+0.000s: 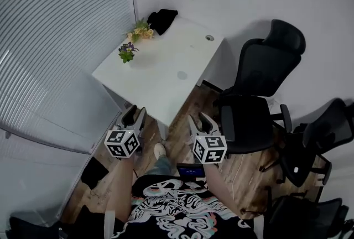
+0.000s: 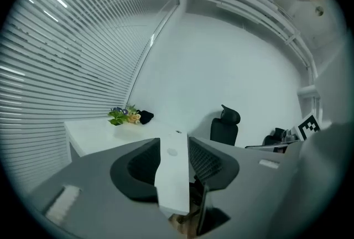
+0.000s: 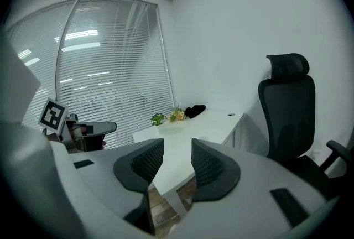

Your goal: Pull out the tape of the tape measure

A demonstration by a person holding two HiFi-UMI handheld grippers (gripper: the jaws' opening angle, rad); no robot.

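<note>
A white table (image 1: 149,80) stands ahead of me, by the blinds. On it lies a small round pale disc (image 1: 182,74), too small to tell what it is; no tape measure is plain to see. My left gripper (image 1: 135,114) hovers short of the table's near corner, open and empty. My right gripper (image 1: 200,120) hangs level with it over the wooden floor, also open with nothing between its pads. In the left gripper view the disc (image 2: 172,151) shows through the gap of the left gripper (image 2: 174,141), far beyond it. The right gripper (image 3: 177,144) points at the table (image 3: 188,133).
At the table's far corner lie a black bundle (image 1: 162,18), yellow flowers (image 1: 141,31) and a small purple plant (image 1: 127,53). A round grommet (image 1: 209,37) sits near the far right edge. Black office chairs (image 1: 260,94) crowd the right side. Blinds (image 1: 55,39) line the left.
</note>
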